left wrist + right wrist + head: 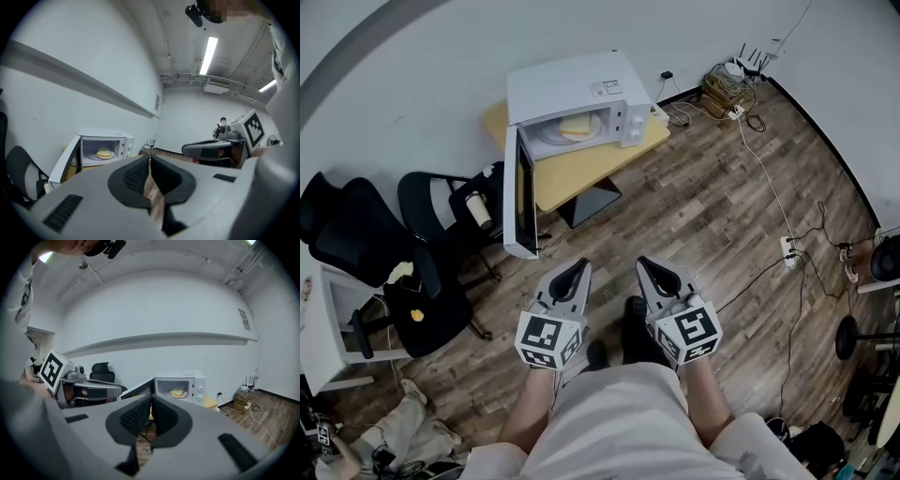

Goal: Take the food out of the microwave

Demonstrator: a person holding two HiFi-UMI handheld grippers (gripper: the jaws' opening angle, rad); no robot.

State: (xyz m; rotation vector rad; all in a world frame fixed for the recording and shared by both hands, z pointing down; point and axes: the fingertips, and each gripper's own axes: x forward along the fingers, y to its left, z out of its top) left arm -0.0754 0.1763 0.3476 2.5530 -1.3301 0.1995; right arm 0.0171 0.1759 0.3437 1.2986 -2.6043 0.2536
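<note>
A white microwave (572, 89) stands on a small yellow table (581, 169) by the wall, its door (521, 192) swung wide open to the left. Inside, yellow food (577, 126) lies on a plate. My left gripper (578, 266) and right gripper (645, 263) are side by side over the wooden floor, well short of the table, both shut and empty. In the left gripper view the food (103, 153) shows far off beyond the closed jaws of the left gripper (149, 161). In the right gripper view the food (177, 393) sits past the right gripper (151, 399).
Black office chairs (356, 234) stand left of the table, one (441, 202) close under the open door with a bottle-like thing (478, 211) on it. Cables and a power strip (787, 248) run over the floor at the right. More boxes and cables (727, 89) fill the far corner.
</note>
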